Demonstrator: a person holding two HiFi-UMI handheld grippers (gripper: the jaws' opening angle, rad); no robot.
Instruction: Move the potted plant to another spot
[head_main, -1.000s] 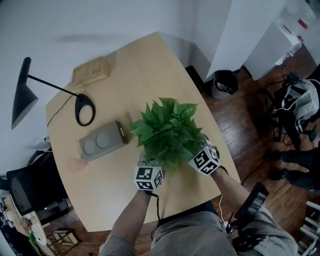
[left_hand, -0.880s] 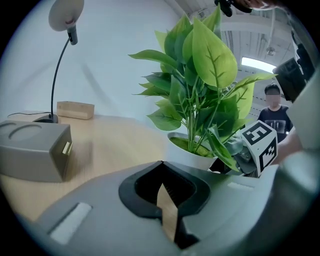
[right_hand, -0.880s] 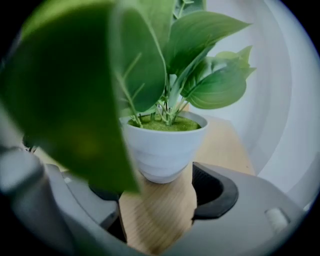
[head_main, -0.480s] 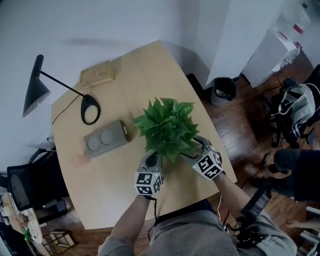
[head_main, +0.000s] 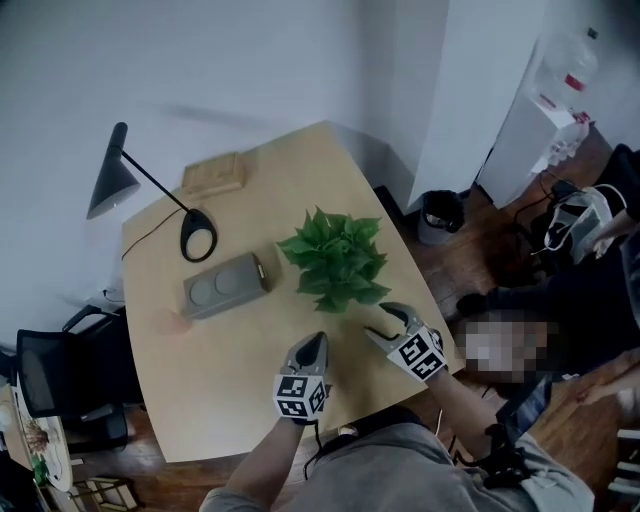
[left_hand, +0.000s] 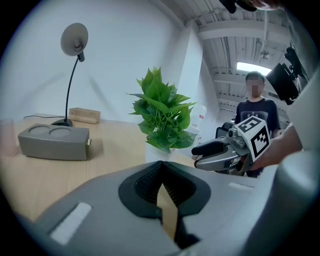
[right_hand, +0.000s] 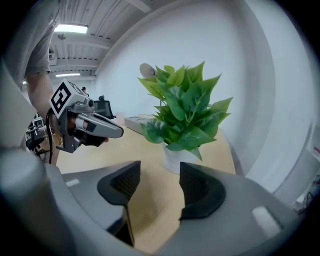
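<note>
The potted plant (head_main: 335, 258), green leaves in a small white pot (right_hand: 176, 159), stands upright on the pale wooden table (head_main: 220, 370), free of both grippers. My left gripper (head_main: 311, 347) hangs short of it toward the near edge, its jaws meeting at the tips with nothing in them. My right gripper (head_main: 383, 322) is to the right of it, also clear of the pot. Its jaws stand apart and have just been closing, with only bare table between them. The left gripper view shows the plant (left_hand: 162, 117) ahead and the right gripper (left_hand: 199, 154) beside it.
A grey box (head_main: 225, 285) with two round hollows lies left of the plant. Behind it are a black desk lamp (head_main: 198, 235) and a wooden block (head_main: 212, 173). A bin (head_main: 438, 212) and a person (left_hand: 255, 107) are off the table's right side, and a chair (head_main: 50, 370) stands at the left.
Both grippers were at the pot's sides and have drawn back toward the near edge, leaving the plant standing. The right jaws have narrowed and the left jaws have come together.
</note>
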